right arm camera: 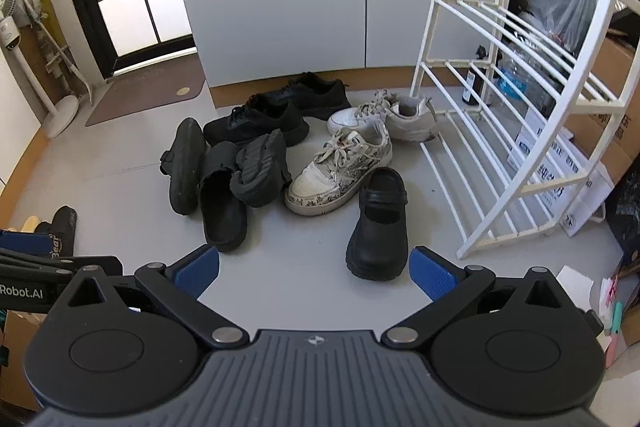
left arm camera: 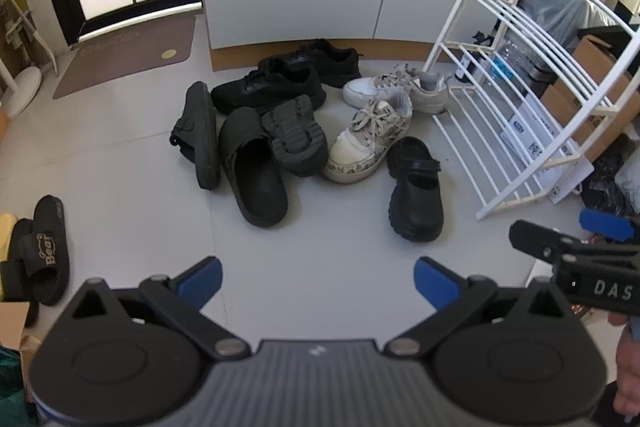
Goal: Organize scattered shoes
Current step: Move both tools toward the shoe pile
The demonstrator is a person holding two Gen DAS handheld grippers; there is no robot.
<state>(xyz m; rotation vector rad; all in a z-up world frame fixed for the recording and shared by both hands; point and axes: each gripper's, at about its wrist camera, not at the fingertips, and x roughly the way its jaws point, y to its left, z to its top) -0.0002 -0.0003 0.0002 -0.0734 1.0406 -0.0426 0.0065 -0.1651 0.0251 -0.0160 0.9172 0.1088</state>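
A heap of shoes lies on the grey floor before a white cabinet. A black strap shoe [left arm camera: 416, 189] [right arm camera: 378, 223] lies nearest, beside a patterned white sneaker [left arm camera: 370, 141] [right arm camera: 340, 173]. A plain white sneaker [left arm camera: 396, 89] [right arm camera: 384, 115] sits behind, with two black sneakers [left arm camera: 268, 89] [right arm camera: 256, 121] further left. A black clog [left arm camera: 254, 167] [right arm camera: 220, 199] lies upright, and other black shoes lie on their sides. My left gripper [left arm camera: 318, 281] and right gripper [right arm camera: 314, 269] both hover open and hold nothing, short of the heap. The white shoe rack [left arm camera: 520, 83] [right arm camera: 520, 107] stands bare on the right.
Black "Bear" slides [left arm camera: 40, 251] [right arm camera: 60, 233] lie at the far left. A brown doormat [left arm camera: 128, 55] [right arm camera: 148, 93] fronts a glass door. Cardboard boxes [left arm camera: 580, 83], bottles and bags crowd behind the rack. A fan stand [right arm camera: 60, 115] is at left.
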